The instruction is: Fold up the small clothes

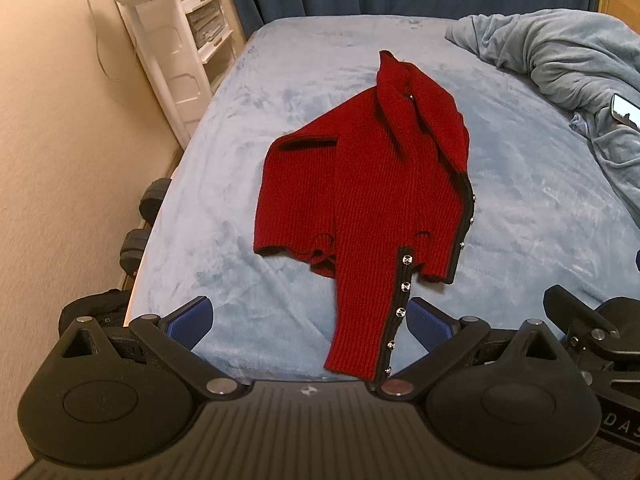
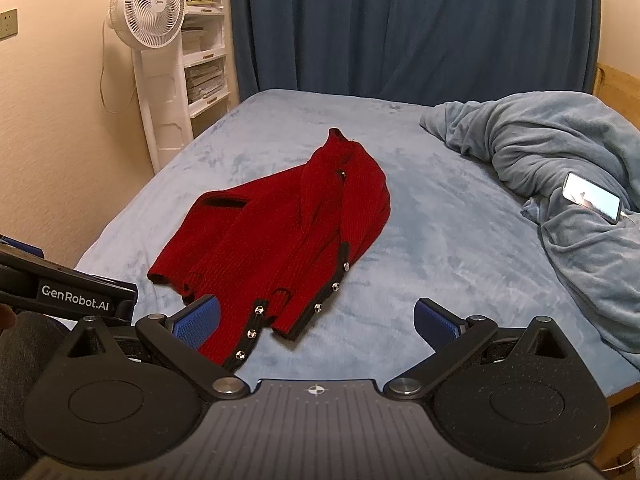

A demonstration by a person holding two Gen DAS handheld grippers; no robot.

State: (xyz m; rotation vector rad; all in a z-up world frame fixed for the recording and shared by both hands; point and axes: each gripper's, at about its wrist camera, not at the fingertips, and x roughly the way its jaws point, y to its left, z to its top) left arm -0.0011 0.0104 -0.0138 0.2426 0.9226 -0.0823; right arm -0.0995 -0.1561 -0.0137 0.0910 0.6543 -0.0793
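Left wrist view: red cardigan lies just beyond gaping left tongs.

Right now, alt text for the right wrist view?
A small red knit cardigan with black trim and snap buttons lies partly folded on a light blue bed. The open right claw hovers at its near hem; a phone rests on a rumpled blanket.
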